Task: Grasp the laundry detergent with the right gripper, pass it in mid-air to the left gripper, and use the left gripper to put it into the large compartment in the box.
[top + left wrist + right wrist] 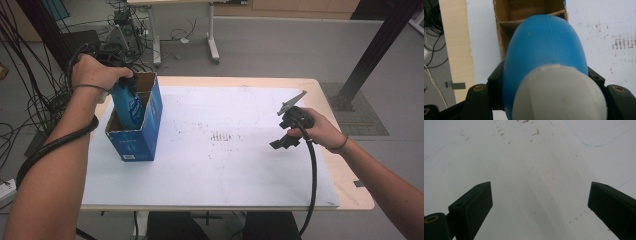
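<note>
At the upper left of the high view, the left gripper (127, 82) is clamped on a blue bottle (128, 107), held upright so it drops into the box (135, 142). The right gripper (285, 135) waits mid-right over the table (225, 175), jaws apart and empty.
</note>
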Tool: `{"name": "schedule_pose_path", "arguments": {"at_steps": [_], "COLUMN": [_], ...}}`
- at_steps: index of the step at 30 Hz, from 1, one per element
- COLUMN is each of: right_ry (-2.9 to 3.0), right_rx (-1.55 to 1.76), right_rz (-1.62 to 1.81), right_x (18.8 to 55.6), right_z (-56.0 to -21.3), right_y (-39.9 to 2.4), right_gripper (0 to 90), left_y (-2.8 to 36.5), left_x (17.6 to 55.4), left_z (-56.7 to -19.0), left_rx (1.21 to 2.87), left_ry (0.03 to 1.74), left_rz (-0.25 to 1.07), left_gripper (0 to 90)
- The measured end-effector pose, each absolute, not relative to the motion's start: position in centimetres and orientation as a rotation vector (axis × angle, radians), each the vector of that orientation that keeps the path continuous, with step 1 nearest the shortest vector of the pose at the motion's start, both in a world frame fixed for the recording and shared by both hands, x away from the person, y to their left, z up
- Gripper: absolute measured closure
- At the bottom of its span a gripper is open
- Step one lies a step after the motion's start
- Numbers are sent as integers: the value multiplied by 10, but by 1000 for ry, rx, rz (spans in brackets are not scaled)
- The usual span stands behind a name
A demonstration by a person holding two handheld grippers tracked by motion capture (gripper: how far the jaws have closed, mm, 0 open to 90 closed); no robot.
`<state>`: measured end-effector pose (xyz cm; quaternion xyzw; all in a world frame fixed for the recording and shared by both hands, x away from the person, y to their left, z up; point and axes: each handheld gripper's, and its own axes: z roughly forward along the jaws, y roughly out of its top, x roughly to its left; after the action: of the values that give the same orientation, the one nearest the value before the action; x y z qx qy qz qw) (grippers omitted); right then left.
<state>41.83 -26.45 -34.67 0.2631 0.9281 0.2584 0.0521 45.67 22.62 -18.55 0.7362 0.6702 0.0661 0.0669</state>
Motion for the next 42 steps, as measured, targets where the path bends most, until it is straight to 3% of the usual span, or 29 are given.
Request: {"name": "schedule_pose_path", "arguments": {"at_steps": [42], "right_ry": [2826], "right_rx": [827], "right_rz": [791], "right_x": [418], "right_z": [-350], "right_y": [-265], "right_gripper": [56], "left_y": [231], "left_x": [459], "left_z": [-258], "left_rx": [2221], "left_ry": [2087], "left_rz": [86], "left_gripper": [377]}}
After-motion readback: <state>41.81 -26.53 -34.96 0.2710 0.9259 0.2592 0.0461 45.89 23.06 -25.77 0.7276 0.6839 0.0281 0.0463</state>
